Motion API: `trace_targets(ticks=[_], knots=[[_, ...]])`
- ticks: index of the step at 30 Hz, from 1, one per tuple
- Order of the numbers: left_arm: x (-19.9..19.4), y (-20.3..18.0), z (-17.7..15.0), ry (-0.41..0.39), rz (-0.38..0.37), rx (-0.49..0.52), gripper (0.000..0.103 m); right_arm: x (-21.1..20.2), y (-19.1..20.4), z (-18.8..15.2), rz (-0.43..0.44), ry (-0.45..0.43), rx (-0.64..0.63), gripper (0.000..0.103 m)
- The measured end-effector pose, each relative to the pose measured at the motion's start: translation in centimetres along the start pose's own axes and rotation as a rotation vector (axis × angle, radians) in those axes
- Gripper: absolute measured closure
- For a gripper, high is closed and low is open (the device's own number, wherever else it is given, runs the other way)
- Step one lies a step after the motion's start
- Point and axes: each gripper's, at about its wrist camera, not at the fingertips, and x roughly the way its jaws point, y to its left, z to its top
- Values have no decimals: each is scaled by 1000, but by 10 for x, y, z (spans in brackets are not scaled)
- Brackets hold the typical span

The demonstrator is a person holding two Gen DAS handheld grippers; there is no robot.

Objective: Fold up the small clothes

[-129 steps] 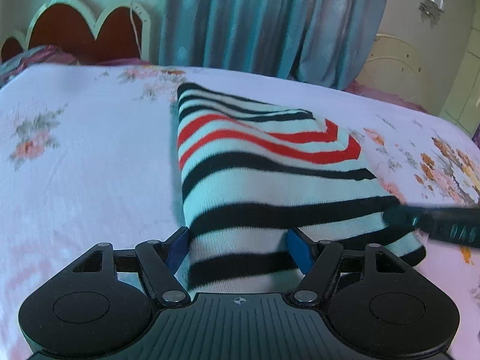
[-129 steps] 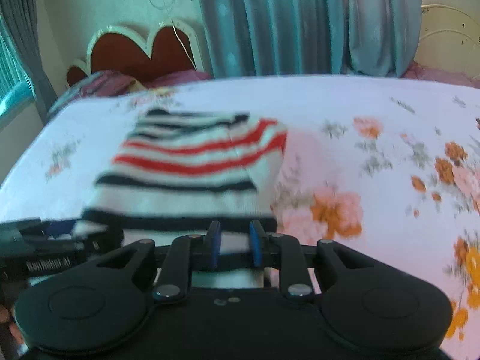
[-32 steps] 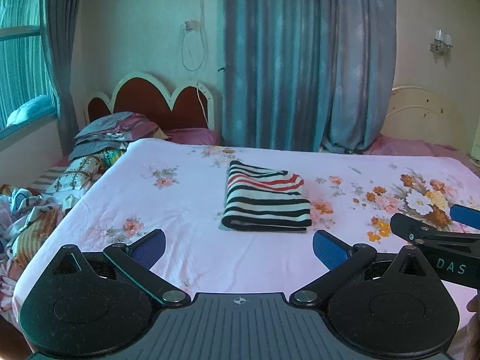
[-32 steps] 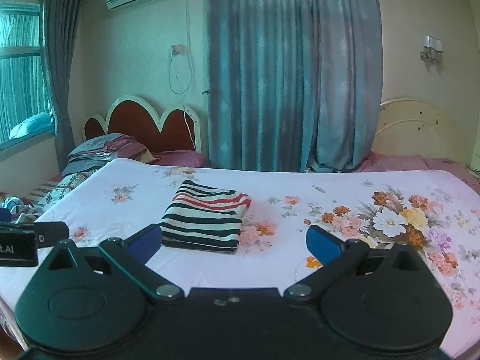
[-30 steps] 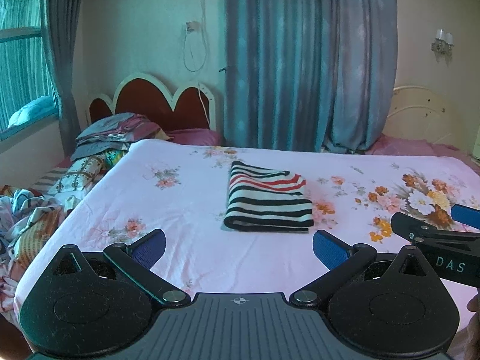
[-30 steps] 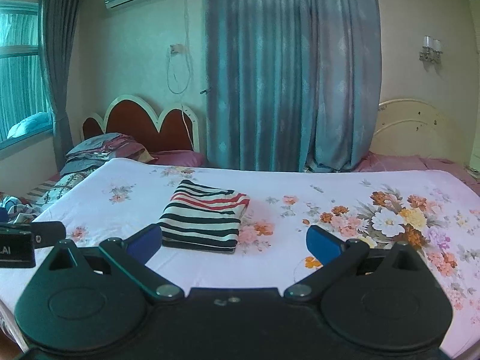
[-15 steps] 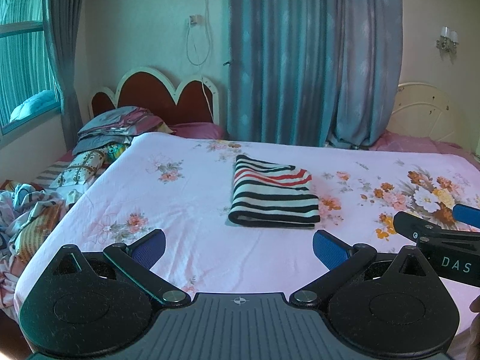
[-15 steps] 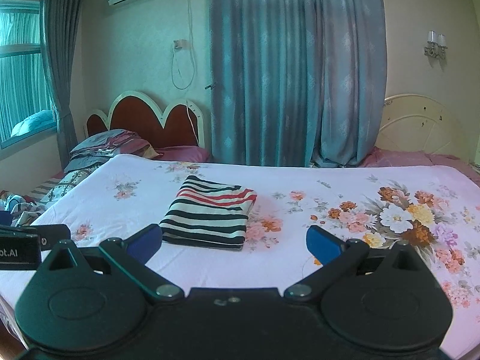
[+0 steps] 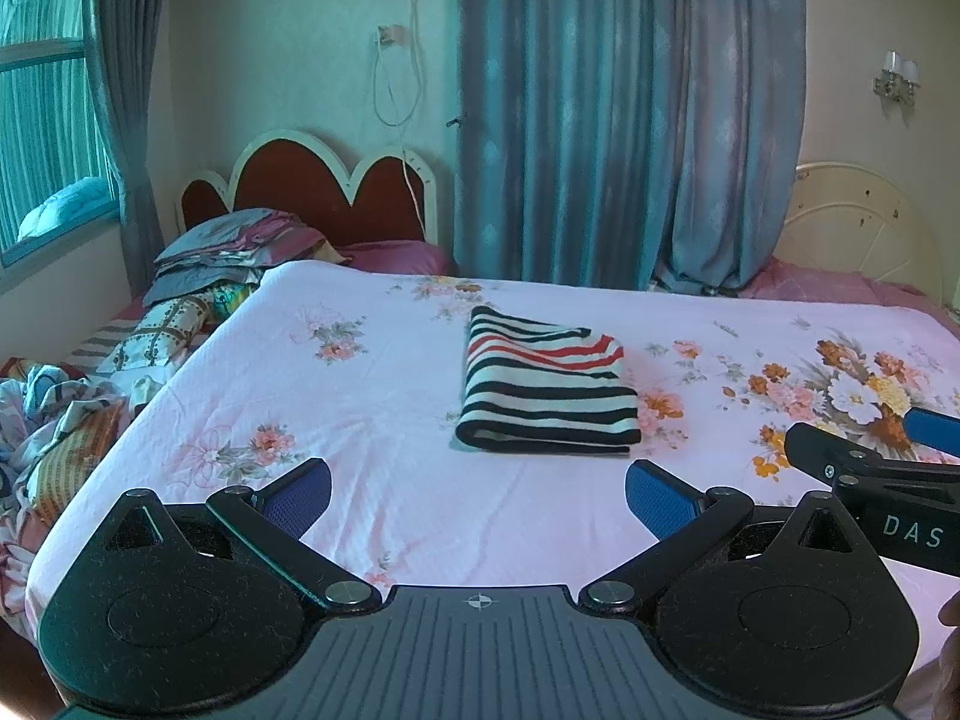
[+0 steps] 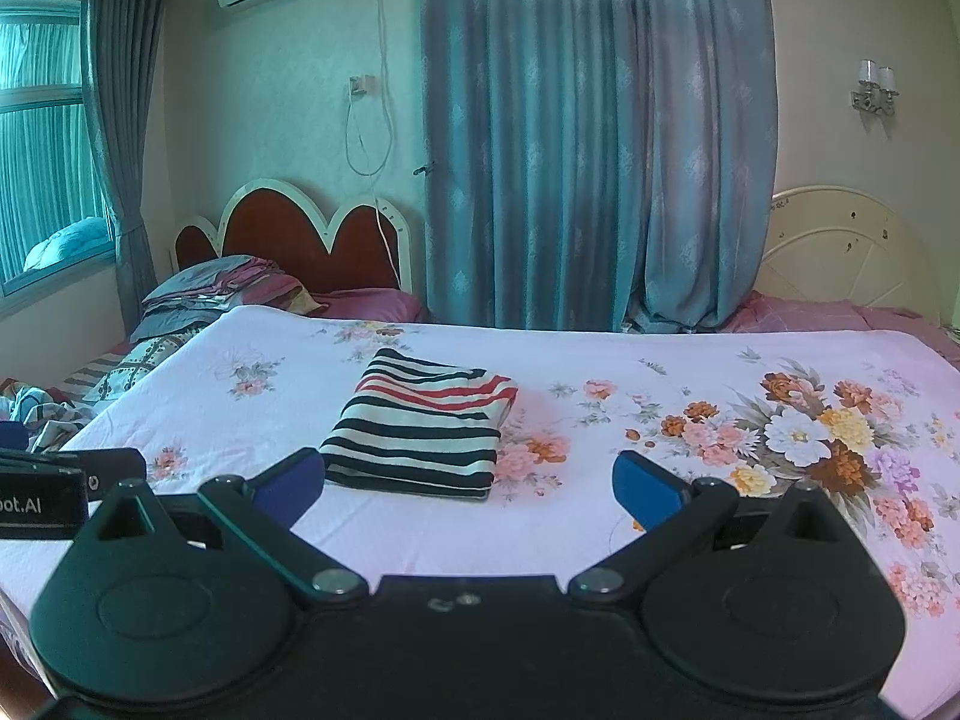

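A folded striped garment (image 9: 543,387), white with black and red stripes, lies flat on the pink floral bed sheet (image 9: 372,396); it also shows in the right wrist view (image 10: 423,426). My left gripper (image 9: 478,495) is open and empty, held back from the garment above the bed's near edge. My right gripper (image 10: 468,486) is open and empty, also well short of the garment. The right gripper shows at the right edge of the left wrist view (image 9: 876,462), and the left gripper shows at the left edge of the right wrist view (image 10: 54,474).
A stack of folded bedding (image 9: 222,252) sits at the head of the bed by the red headboard (image 9: 312,192). Loose patterned clothes (image 9: 54,420) lie off the bed's left side. Blue curtains (image 9: 624,120) hang behind. A second cream headboard (image 9: 864,222) stands at the far right.
About four seconds ago both grippers were at the garment's near edge, the right one shut on it. Both have since let go and pulled far back. Over the last second the view drifted slightly.
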Motion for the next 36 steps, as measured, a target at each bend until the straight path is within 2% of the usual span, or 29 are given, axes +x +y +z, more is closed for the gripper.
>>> trace_targets(ticks=[36], knots=[[6, -6, -1, 9, 2, 5, 0, 4, 0, -5, 4, 15, 6, 1]])
